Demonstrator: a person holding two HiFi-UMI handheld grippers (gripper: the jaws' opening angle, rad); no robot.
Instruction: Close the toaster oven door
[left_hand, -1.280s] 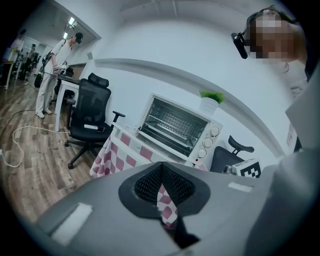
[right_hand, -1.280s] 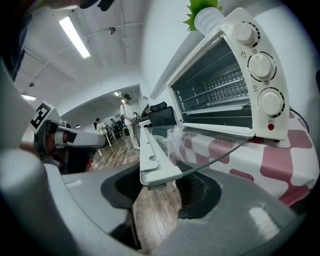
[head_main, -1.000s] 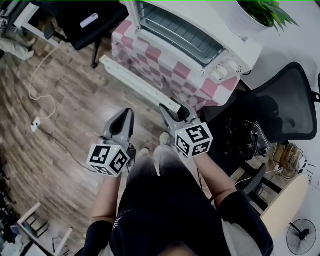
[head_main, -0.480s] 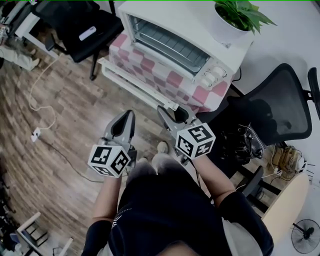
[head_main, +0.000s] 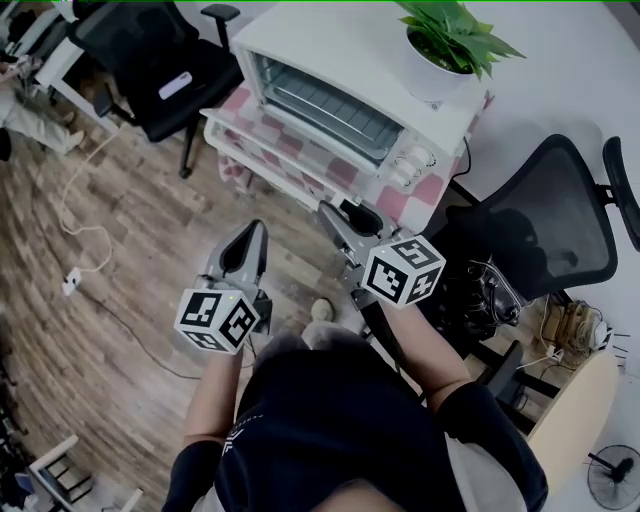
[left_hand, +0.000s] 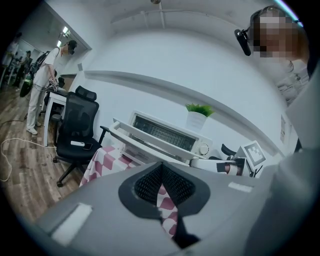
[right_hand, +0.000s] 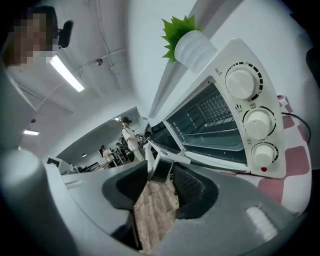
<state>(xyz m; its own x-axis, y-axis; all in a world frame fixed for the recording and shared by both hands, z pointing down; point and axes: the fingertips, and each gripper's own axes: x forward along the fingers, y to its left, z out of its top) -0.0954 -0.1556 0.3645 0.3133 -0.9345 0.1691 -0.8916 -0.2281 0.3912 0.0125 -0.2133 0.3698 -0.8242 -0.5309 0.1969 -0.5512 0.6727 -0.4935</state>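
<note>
Floor (head_main: 120, 250) — right hand-held gripper (head_main: 342, 212) closing, oven door (head_main: 262, 158) between jaws, contact unclear; left hand-held gripper (head_main: 250, 238) shut.

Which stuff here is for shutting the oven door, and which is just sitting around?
For the job:
- toaster oven
- its open door

Just sitting around:
- potted plant
- black chair
- mesh-backed chair
- checkered tablecloth

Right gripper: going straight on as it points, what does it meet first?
Probably the end of the open toaster oven door, framed between the right gripper's parted jaws; depth is uncertain.
</note>
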